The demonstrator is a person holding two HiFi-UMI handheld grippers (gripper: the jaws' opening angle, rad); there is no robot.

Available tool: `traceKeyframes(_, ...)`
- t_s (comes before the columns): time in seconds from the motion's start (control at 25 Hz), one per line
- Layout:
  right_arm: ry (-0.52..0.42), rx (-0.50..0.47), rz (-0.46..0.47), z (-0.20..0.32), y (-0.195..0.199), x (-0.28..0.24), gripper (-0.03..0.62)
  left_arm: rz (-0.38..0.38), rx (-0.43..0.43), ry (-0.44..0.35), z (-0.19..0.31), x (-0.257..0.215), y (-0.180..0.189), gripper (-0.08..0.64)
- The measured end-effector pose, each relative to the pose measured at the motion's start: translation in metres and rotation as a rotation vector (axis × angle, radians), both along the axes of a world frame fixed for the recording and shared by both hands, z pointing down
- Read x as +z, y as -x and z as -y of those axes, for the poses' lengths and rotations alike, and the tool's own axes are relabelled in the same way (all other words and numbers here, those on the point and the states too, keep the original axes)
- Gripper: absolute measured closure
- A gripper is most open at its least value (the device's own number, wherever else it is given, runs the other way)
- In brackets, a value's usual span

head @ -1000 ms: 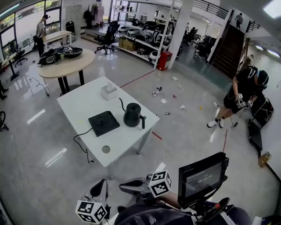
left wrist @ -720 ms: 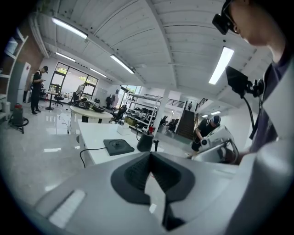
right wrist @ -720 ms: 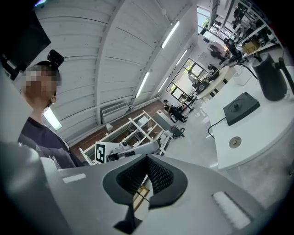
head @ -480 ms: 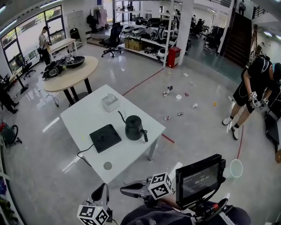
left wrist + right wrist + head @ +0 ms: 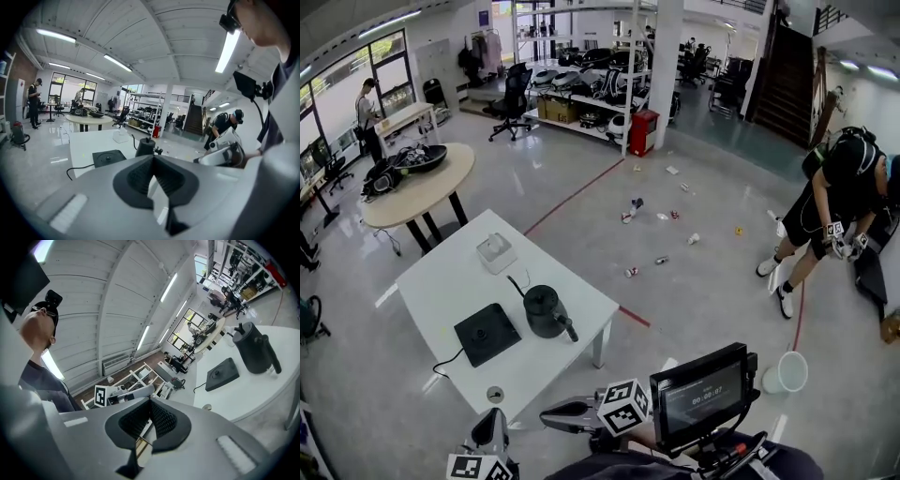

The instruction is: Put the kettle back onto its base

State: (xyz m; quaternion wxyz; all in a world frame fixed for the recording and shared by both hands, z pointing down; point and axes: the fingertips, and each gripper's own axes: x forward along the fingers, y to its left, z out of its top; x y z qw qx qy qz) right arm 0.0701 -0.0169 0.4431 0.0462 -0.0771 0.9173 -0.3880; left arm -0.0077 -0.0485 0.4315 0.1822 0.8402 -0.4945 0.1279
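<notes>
A black gooseneck kettle (image 5: 546, 311) stands on the white table (image 5: 450, 281), just right of its flat black base (image 5: 487, 334) and apart from it. The left gripper view shows the kettle (image 5: 145, 146) and base (image 5: 108, 157) ahead; the right gripper view shows the kettle (image 5: 253, 350) and base (image 5: 221, 373) off to the right. My left gripper (image 5: 490, 422) and right gripper (image 5: 547, 413) hang at the bottom of the head view, short of the table's near corner. The left gripper (image 5: 153, 157) and the right gripper (image 5: 150, 401) are both shut with nothing held.
A white tissue box (image 5: 496, 251) sits at the table's far side, a small round disc (image 5: 494, 395) near its front edge. A monitor (image 5: 703, 394) rides in front of me. A white bucket (image 5: 785, 372), floor litter (image 5: 661, 216), a round table (image 5: 417, 183) and a bending person (image 5: 830, 202) surround.
The table with kettle and base has slid down and left in the head view. Both grippers have travelled level across the room and stay shut. The kettle has not moved on the table.
</notes>
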Motion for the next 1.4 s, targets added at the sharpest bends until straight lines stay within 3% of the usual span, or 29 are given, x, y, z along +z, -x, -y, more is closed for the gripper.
traceKeyframes(0.44,-0.035,0.106,-0.086,0.033,0.0,-0.004,0.591,-0.089,0.07,-0.024,0.043,0.011,0.007,0.56)
traceKeyframes(0.56,-0.036,0.149,-0.098,0.041,0.022,-0.008,0.591,-0.112,0.097,-0.04,0.059,0.008,0.027,0.56)
traceKeyframes(0.8,-0.086,0.13,-0.146,0.052,0.098,-0.015,0.591,-0.142,0.125,-0.086,0.087,-0.006,0.092,0.56)
traceKeyframes(1.0,-0.08,0.159,-0.163,0.063,0.137,-0.016,0.591,-0.167,0.13,-0.087,0.098,-0.008,0.134,0.56)
traceKeyframes(1.2,-0.076,0.201,-0.187,0.068,0.158,-0.006,0.591,-0.162,0.171,-0.09,0.094,-0.003,0.156,0.56)
traceKeyframes(1.4,-0.152,0.246,-0.253,0.1,0.149,-0.016,0.591,-0.18,0.196,-0.122,0.111,-0.011,0.159,0.56)
